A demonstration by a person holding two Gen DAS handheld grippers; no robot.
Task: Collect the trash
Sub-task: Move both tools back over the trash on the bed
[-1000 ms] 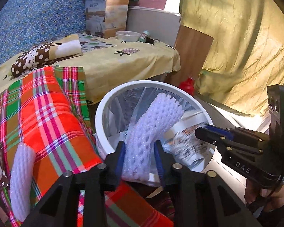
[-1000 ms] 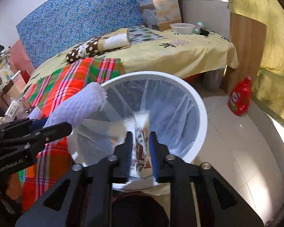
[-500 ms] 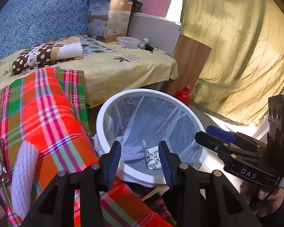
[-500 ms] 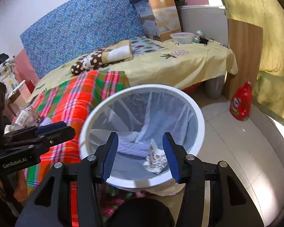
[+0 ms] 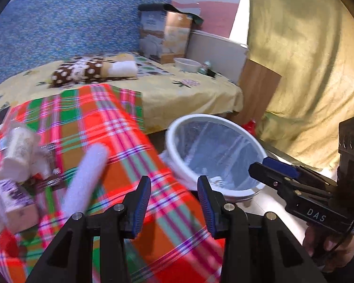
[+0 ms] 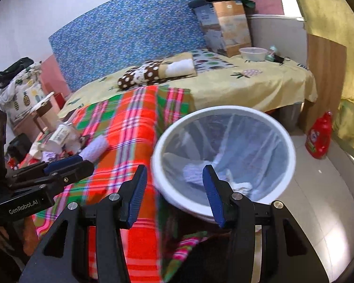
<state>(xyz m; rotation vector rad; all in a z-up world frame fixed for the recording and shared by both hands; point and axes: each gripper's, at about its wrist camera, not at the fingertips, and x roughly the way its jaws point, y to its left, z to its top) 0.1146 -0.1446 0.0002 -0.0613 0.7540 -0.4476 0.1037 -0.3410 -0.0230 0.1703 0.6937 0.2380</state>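
My left gripper [image 5: 173, 184] is open and holds nothing; it hovers over the red plaid blanket [image 5: 120, 141]. Left of it on the blanket lie a white foam net sleeve [image 5: 85, 179] and a pile of bottles and wrappers [image 5: 16, 151]. The white bin [image 5: 170, 141] with its clear liner stands to its right. My right gripper [image 6: 175, 172] is open and empty too, at the near left rim of the bin [image 6: 224, 109]. Inside the bin lie a foam net [image 6: 193, 172] and a crumpled wrapper [image 6: 242, 186].
A bed with a yellow sheet [image 6: 247, 87] carries a spotted pillow [image 6: 139, 75], a carton [image 6: 226, 28] and a bowl [image 6: 252, 53]. A red bottle [image 6: 318, 139] stands on the tiled floor beside a wooden board [image 6: 323, 75]. A yellow curtain [image 5: 306, 70] hangs on the right.
Both grippers opened; the foam net and the wrapper dropped into the bin. Both hands then drew back and swung left, so the left gripper is now over the blanket.
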